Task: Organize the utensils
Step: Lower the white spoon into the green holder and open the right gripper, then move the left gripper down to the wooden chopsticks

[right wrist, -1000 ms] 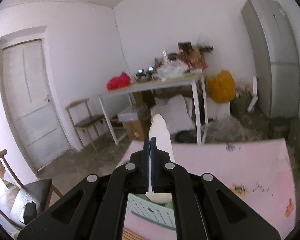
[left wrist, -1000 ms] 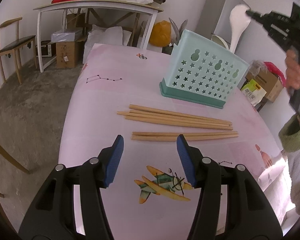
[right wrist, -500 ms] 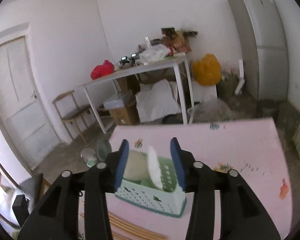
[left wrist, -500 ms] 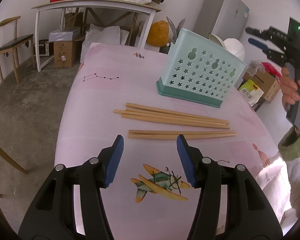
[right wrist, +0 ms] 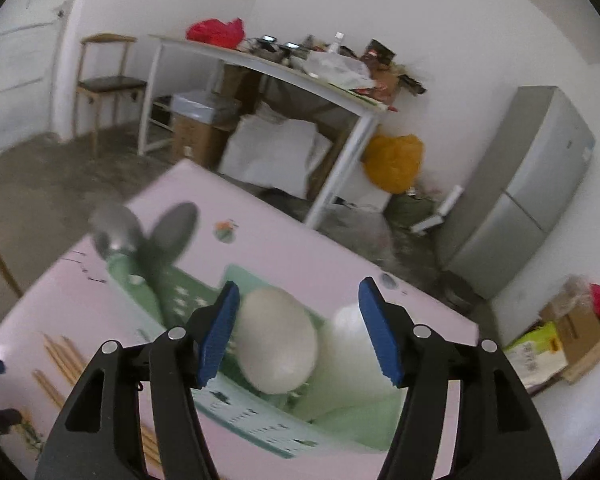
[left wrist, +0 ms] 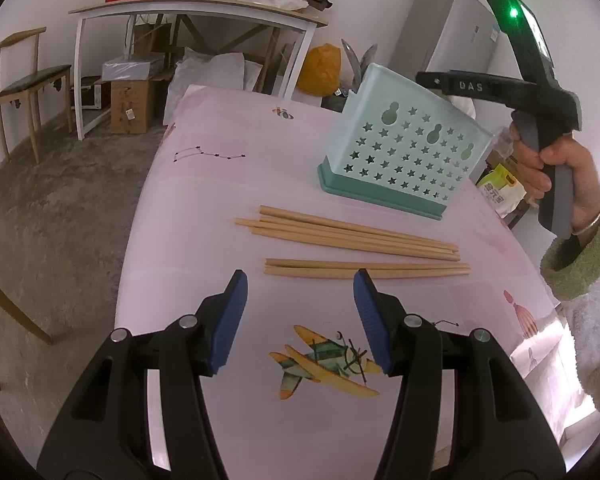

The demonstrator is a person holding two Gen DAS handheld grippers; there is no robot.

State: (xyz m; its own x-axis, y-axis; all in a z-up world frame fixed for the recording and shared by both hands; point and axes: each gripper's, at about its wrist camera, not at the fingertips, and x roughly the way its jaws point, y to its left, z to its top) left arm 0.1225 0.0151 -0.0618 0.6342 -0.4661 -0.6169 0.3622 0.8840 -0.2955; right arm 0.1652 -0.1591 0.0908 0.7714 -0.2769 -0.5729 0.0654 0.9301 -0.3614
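Chopsticks (left wrist: 360, 240): two loose groups lying flat on the pink worktop (left wrist: 204, 184), between the left hand-held gripper and the holder; the left view shows every stick, the right view only blurred tips at its lower left (right wrist: 60, 356).
Holder: pale green perforated utensil holder (left wrist: 404, 156) standing just beyond the chopsticks; from the left only its starred wall shows.
Holder contents: the right view looks down into it, showing two white spoon bowls (right wrist: 276, 340) and, at the far end, two grey metal spoons (right wrist: 116, 232), all blurred.
Left hand-held gripper (left wrist: 298, 320): fingers spread wide, nothing between them, low over the worktop near the airplane print (left wrist: 324, 364).
Right hand-held gripper (right wrist: 298, 332): fingers spread, empty, above the holder; the left view shows it side-on in the person's hand (left wrist: 556, 168).
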